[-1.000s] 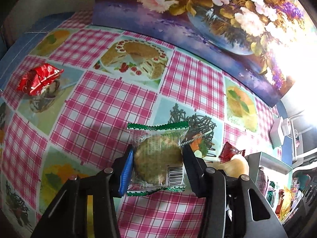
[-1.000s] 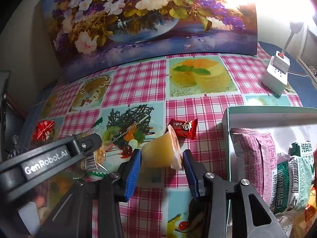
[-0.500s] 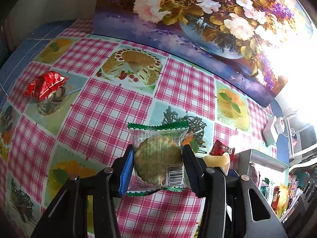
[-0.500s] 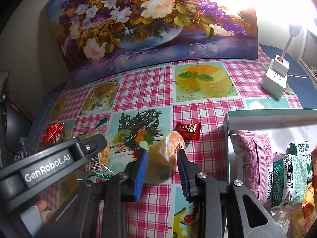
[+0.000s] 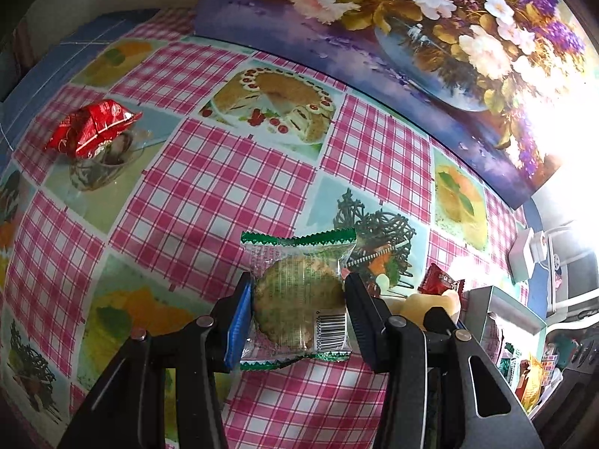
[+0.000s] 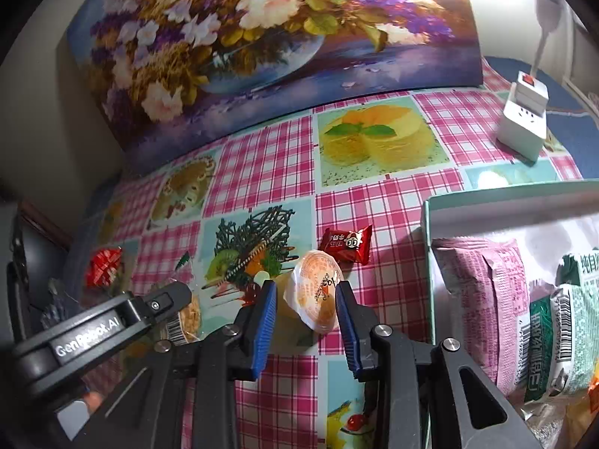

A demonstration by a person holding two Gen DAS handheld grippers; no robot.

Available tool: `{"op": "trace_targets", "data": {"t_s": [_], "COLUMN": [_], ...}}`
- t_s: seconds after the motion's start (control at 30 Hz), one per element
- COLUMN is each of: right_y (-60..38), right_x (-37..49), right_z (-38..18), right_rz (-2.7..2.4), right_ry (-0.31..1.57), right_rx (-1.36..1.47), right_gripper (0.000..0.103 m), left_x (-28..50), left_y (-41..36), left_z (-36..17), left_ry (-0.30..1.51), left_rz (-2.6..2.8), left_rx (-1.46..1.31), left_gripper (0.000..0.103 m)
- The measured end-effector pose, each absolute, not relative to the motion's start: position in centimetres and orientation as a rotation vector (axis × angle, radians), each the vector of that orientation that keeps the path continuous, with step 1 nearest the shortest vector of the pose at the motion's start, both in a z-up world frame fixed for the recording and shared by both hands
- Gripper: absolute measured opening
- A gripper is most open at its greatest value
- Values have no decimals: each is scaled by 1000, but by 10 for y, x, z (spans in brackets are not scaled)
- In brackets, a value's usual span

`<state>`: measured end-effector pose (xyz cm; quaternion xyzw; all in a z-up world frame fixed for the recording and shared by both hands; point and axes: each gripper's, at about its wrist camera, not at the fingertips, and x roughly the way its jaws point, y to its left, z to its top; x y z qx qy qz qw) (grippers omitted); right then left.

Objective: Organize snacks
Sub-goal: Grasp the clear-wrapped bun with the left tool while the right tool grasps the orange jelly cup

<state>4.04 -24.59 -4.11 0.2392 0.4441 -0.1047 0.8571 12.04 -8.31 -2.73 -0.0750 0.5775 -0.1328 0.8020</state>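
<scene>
Looking down along the left gripper (image 5: 295,308), the left wrist view shows a round biscuit in a clear, green-edged wrapper (image 5: 299,299) clamped between the two pads, which press on its left and right sides; the wrapper's sealed ends run straight ahead of and back toward the jaws, so its long axis lies along the fingers. Ahead and to the right of these jaws sits the corner of a pale box (image 5: 505,310) with packets in it, which is judged to be where the snacks go. Far off to the left lies a red wrapped sweet (image 5: 90,127) on the checked tablecloth (image 5: 209,194). In the right wrist view, the right gripper (image 6: 305,312) has a small jelly cup (image 6: 318,293) between its blue pads, lying on its side with the foil lid facing the camera; the jaws are opening, and a slim gap seems to show at the left pad, so the cup does not look firmly pinched. Just beyond the cup lies a small red candy (image 6: 346,243). The box stands just right of these jaws, so the right hand is the nearer one to it.
</scene>
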Motion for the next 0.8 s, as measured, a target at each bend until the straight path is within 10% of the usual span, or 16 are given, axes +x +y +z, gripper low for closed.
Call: {"op": "trace_targets", "data": {"t_s": [0.07,0.8], "right_y": [-240,-211], "right_x": [44,65], "right_z": [-42,-56], "right_rz": [-222,-292], "right_ry": [938,996], "right_rx": [466,198], "right_gripper": [57,51], "left_x": [122,130], "left_y": [-83,-75], "left_z": [-28,-41], "left_ry": [1243,1268], "left_rz": [-283,-233], "left_rx": [-166,-198], "left_gripper": [50,50]}}
